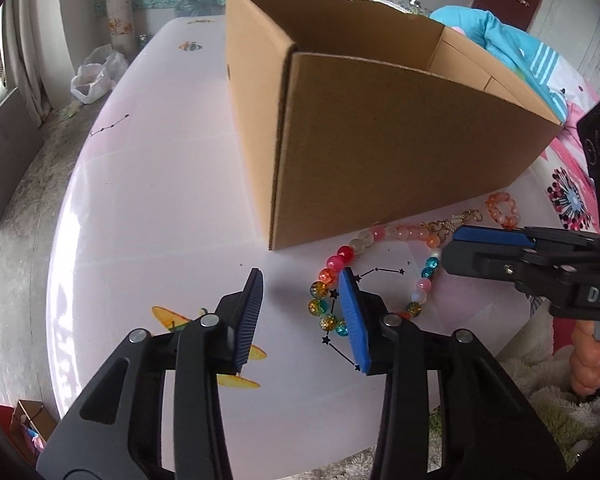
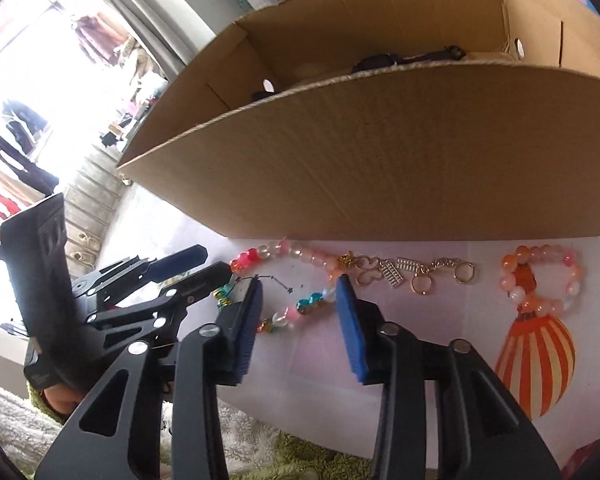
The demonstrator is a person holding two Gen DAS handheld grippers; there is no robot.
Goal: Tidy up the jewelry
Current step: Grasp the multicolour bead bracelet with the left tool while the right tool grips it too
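Observation:
A long multicolour bead necklace (image 1: 326, 276) (image 2: 300, 308) lies looped on the white table (image 1: 160, 200) in front of an open cardboard box (image 1: 380, 140) (image 2: 380, 160). Beside it lie a gold chain with charms (image 2: 396, 274) (image 1: 452, 222) and an orange-pink bead bracelet (image 2: 540, 280) (image 1: 502, 208). My left gripper (image 1: 300, 274) (image 2: 216, 264) is open over bare table, its right finger overlapping the necklace's left side. My right gripper (image 2: 299, 280) (image 1: 450, 246) stands open with teal and pink beads lying between its fingers, the pads not pressing them.
Dark items lie inside the box (image 2: 380, 62). A fluffy blanket (image 2: 260, 452) borders the table's near edge. A person's hand (image 1: 592, 364) holds the right gripper's handle. Bright bedding (image 1: 520, 40) lies beyond the box. A plastic bag (image 1: 94, 78) sits on the floor at left.

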